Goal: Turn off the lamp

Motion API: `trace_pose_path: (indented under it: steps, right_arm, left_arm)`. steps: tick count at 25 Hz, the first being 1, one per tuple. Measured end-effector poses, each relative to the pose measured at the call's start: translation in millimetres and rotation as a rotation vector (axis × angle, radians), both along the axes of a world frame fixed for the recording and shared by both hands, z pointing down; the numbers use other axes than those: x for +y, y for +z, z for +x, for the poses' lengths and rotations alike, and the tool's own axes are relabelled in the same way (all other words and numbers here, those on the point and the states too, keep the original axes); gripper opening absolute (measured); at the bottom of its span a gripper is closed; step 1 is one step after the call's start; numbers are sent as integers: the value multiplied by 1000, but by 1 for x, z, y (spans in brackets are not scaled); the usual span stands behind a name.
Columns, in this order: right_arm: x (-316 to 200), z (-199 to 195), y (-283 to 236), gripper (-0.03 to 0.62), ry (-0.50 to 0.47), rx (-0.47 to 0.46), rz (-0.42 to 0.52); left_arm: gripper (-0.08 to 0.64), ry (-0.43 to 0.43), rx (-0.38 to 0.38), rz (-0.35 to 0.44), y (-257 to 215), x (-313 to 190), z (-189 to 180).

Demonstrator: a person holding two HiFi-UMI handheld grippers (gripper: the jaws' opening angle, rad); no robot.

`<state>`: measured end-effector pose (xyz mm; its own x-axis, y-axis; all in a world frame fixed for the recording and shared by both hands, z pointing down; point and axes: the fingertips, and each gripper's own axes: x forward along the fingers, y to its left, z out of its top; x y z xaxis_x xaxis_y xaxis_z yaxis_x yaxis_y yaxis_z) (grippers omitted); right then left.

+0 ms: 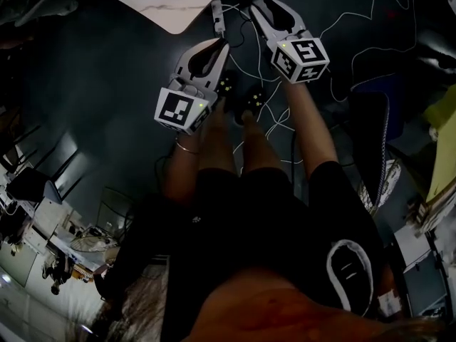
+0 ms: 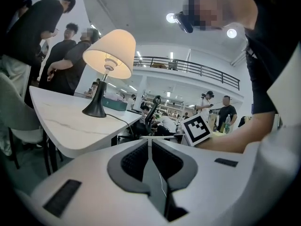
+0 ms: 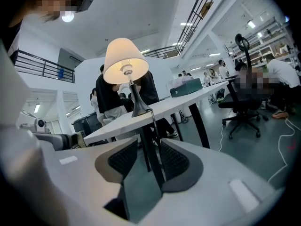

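The lamp has a cream shade that glows and a black base, and it stands on a white table. In the right gripper view the lamp stands on the same table, with its black cord dropping over the edge. My left gripper is shut with nothing in it, well short of the table. My right gripper is open and empty, also apart from the lamp. From above, the left gripper and right gripper hang low over the dark floor, beside the table corner.
Several people stand behind the table. A black office chair is off to the right. White cables trail over the floor, and a small white oblong piece lies by the table corner. The person's legs are below the grippers.
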<state>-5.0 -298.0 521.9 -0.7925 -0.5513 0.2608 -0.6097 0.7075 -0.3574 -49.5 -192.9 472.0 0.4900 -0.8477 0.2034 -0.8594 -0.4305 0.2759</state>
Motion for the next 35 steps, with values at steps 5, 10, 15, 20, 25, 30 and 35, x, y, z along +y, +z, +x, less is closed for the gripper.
trace_pose_path:
  steps: [5, 10, 15, 20, 25, 30, 35]
  right_arm:
    - [-17, -11, 16, 124, 11, 25, -9]
    - [-31, -13, 23, 124, 39, 17, -7]
    - [-34, -19, 29, 89, 41, 28, -14]
    - [-29, -20, 25, 21, -7, 9, -22]
    - [-19, -13, 4, 21, -75, -72, -41]
    - [-16, -8, -23, 21, -127, -150, -64]
    - [-12, -10, -46, 20, -166, -211, -77]
  left_arm:
    - [11, -8, -7, -1, 10, 0, -2]
    - [64, 15, -23, -29, 19, 2, -3]
    - [66, -6, -16, -31, 27, 3, -11]
    - [66, -2, -6, -54, 31, 1, -9]
    - [66, 20, -30, -67, 35, -3, -8]
    - [8, 33, -38, -50, 36, -11, -6]
    - [8, 53, -100, -62, 38, -27, 0]
